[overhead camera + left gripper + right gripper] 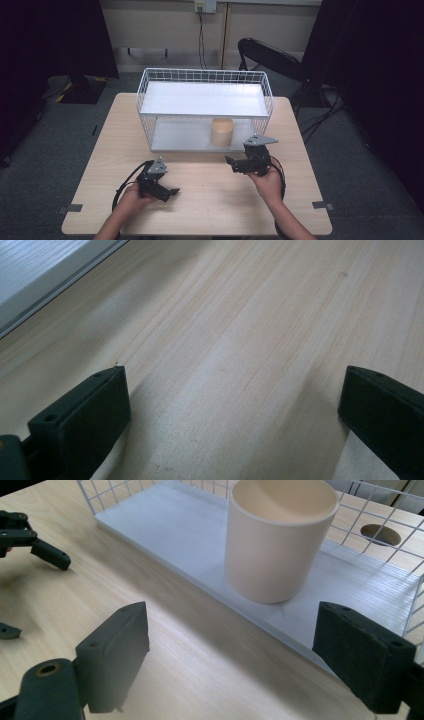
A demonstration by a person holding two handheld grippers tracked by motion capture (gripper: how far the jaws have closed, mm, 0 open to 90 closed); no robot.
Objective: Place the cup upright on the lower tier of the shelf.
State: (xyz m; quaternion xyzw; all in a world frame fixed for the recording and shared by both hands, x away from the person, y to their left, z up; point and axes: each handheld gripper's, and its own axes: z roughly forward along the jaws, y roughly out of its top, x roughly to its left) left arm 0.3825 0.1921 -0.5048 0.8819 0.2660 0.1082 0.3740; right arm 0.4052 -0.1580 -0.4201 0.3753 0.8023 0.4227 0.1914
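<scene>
A beige cup point(221, 132) stands upright on the lower board of a white wire shelf rack point(205, 75) at the back of the wooden table point(200, 200). My right gripper point(231, 165) hovers open just in front of the rack, to the right of the cup. In the right gripper view the cup point(280, 545) sits on the white board point(175, 530) ahead of my open right gripper point(230, 635), apart from it. My left gripper point(169, 192) rests low over the table at the front left. It is open point(232, 390), with bare wood between its jaws.
The rack has a white upper shelf point(202, 98) above the cup and wire sides. A black chair point(270, 55) stands behind the table at the right. A round hole point(382, 534) in the tabletop shows through the mesh. The other gripper point(30, 540) shows at the far left.
</scene>
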